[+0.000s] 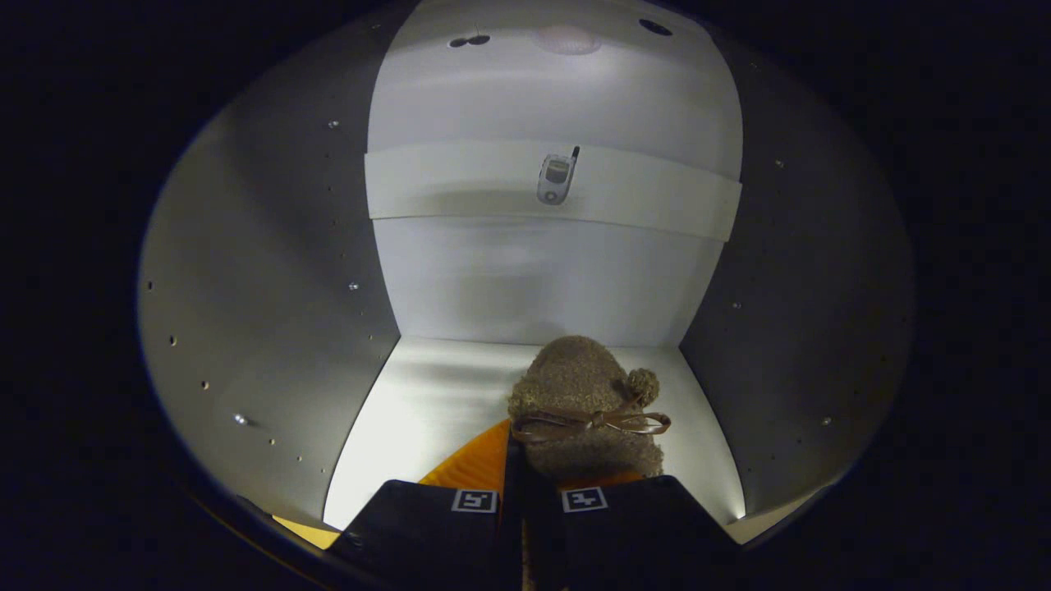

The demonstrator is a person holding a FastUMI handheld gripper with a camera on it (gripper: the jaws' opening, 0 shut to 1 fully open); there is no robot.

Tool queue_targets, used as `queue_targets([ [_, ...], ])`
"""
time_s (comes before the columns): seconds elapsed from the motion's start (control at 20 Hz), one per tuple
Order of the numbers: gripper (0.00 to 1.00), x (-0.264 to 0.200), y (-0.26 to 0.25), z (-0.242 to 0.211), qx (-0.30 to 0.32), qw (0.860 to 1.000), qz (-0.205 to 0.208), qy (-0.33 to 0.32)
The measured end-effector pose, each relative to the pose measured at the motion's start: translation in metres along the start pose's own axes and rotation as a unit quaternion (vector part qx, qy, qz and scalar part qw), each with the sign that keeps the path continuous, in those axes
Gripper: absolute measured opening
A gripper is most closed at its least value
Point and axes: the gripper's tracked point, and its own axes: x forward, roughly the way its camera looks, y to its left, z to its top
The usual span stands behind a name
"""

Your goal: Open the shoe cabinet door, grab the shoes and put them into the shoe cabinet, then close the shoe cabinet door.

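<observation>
The gripper [525, 492] reaches into the shoe cabinet [271, 312], its two fingers drawn nearly together w/ only a thin slit between them; they look pinched on the rear of a slipper [587, 410], tho the exact contact is hidden under the fingers. The slipper is a fuzzy, brownish-tan thing, nubbly like boucle or teddy fleece; rounded toe pointing away toward the cabinet's back wall [542, 279]; a thin brown ribbon bow [603, 423] across the top, and a small pom-pom [643, 384] of the same fuzzy stuff just right of the toe. Its sole [472, 464] shows orange w/ fine ribbing, sticking out on the left side beside the fingers; whether it's one slipper or a pair stacked, can't tell. It sits just ahead of the fingers, over the pale cabinet floor [419, 410]; resting or held slightly up, unclear. Inside, the cabinet is pale grey-white; side walls carry rows of small peg holes; a flat cross strip [460, 185] runs across the back wall higher up, w/ a small grey phone-shaped sticker or object [557, 176] on it.
</observation>
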Motion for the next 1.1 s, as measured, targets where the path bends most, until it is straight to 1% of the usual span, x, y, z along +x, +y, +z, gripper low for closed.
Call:
queue_targets([
  [0.15, 0.14, 0.012, -0.001, -0.005, 0.005, 1.000, -0.007, 0.009],
  [0.35, 0.16, 0.022, 0.000, -0.019, -0.016, 0.999, -0.010, 0.027],
  [0.5, 0.20, 0.022, 0.001, -0.021, -0.022, 0.999, -0.011, 0.029],
  [0.65, 0.31, 0.016, 0.004, -0.026, -0.018, 0.999, -0.004, 0.041],
  [0.8, 0.60, 0.004, 0.007, -0.026, -0.016, 0.999, 0.002, 0.041],
  [0.85, 0.67, -0.001, 0.008, -0.025, -0.015, 0.999, 0.005, 0.040],
  [0.9, 0.76, -0.006, 0.009, -0.026, -0.014, 0.999, 0.008, 0.042],
  [0.95, 0.80, -0.012, 0.009, -0.025, -0.012, 0.999, 0.010, 0.041],
  [1.0, 0.87, -0.020, 0.010, -0.024, -0.010, 0.999, 0.013, 0.037],
  [1.1, 0.93, -0.035, 0.011, -0.022, -0.007, 0.999, 0.019, 0.029],
])
